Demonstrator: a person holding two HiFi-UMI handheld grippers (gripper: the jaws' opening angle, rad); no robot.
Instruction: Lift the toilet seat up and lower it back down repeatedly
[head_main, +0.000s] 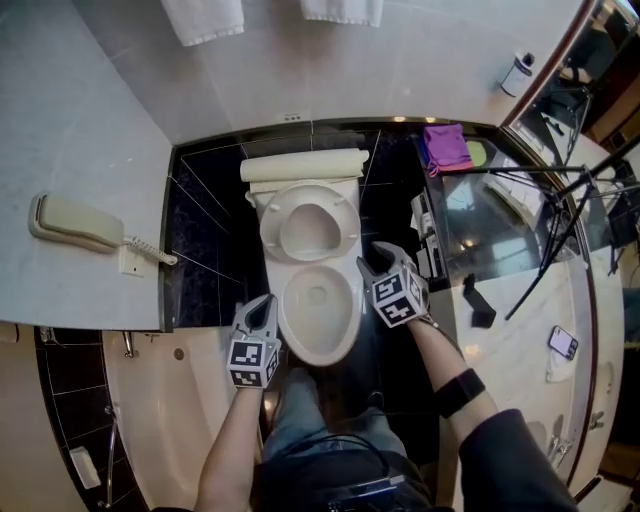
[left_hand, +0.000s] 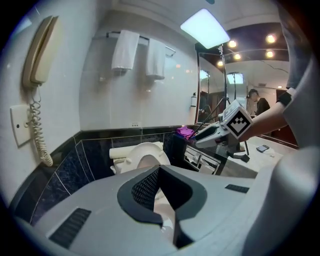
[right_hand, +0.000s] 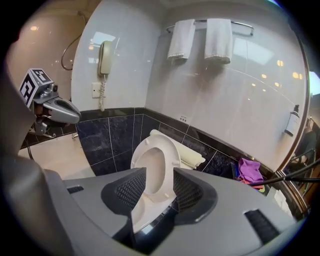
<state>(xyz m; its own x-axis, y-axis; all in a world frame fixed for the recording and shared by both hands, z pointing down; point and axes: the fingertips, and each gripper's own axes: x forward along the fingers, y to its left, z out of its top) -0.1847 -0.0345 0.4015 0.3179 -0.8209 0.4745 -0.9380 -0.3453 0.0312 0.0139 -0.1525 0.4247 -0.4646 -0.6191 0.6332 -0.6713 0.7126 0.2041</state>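
- The toilet seat (head_main: 275, 232) stands raised, leaning back against the tank (head_main: 303, 165) above the open bowl (head_main: 318, 355).
- The right gripper (head_main: 373, 258) hovers just beside the bowl's right edge, apart from the seat. Its jaws are spread wide; its own view looks through the gap at the upright seat, but the pads touch nothing.
- The left gripper (head_main: 266, 303) sits by the bowl's front left rim, well short of the seat. Its jaws meet at the tips and hold nothing.
- Counted: one seat, one bowl and two grippers.
- Around them: two white towels (head_main: 203, 20) on the wall rail, one wall phone (head_main: 75, 225) and one purple cloth (head_main: 447, 147) on the counter.
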